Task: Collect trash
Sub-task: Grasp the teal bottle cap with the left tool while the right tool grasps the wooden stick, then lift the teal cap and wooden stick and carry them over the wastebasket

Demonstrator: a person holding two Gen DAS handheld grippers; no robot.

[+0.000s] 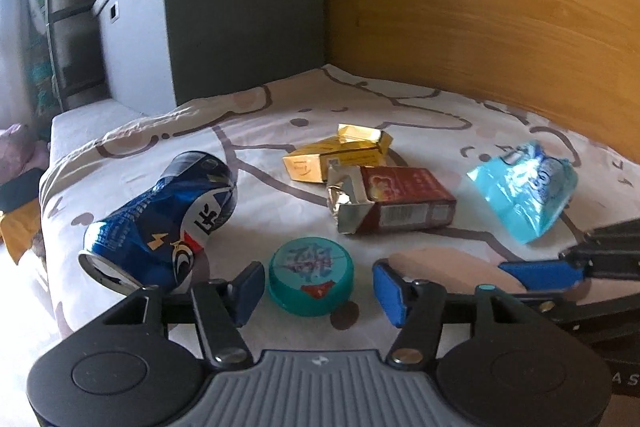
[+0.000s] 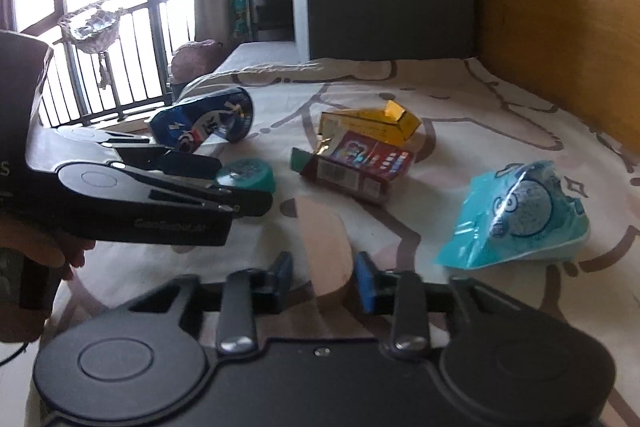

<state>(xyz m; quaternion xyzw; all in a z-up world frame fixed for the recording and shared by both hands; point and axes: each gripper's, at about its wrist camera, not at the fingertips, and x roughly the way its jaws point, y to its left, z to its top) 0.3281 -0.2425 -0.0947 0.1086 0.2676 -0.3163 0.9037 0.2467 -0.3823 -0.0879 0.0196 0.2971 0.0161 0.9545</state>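
1. The trash lies spread on a patterned bed sheet [image 1: 280,99]: a crushed blue can [image 1: 160,223], a teal lid [image 1: 311,277], a red cigarette pack [image 1: 400,201], a yellow carton [image 1: 340,153] and a light-blue plastic pouch [image 1: 524,187]. Nothing is held yet, so I judge the step in hand to be the first pick-up approach.

2. The left gripper [image 1: 318,293] has its jaws spread wide, and the teal lid sits between the two blue pads, close to the left one. No pad visibly touches it.

3. From the left wrist view, the can lies at 10 o'clock of the lid, the red pack at 1 o'clock, the yellow carton behind it at 12 o'clock, and the pouch far out at 2 o'clock.

4. The right gripper [image 2: 322,281] hovers over bare sheet, jaws apart and holding nothing. The pouch [image 2: 520,219] lies at 2 o'clock from it, the red pack [image 2: 356,167] at 12 o'clock.

5. The next move likely calls for the left gripper to settle lower and centre on the lid, then close on its rim. The lid is low and flat, so the pads must reach down near the soft sheet to catch its edge.

6. No bin or bag for the trash shows in either view.
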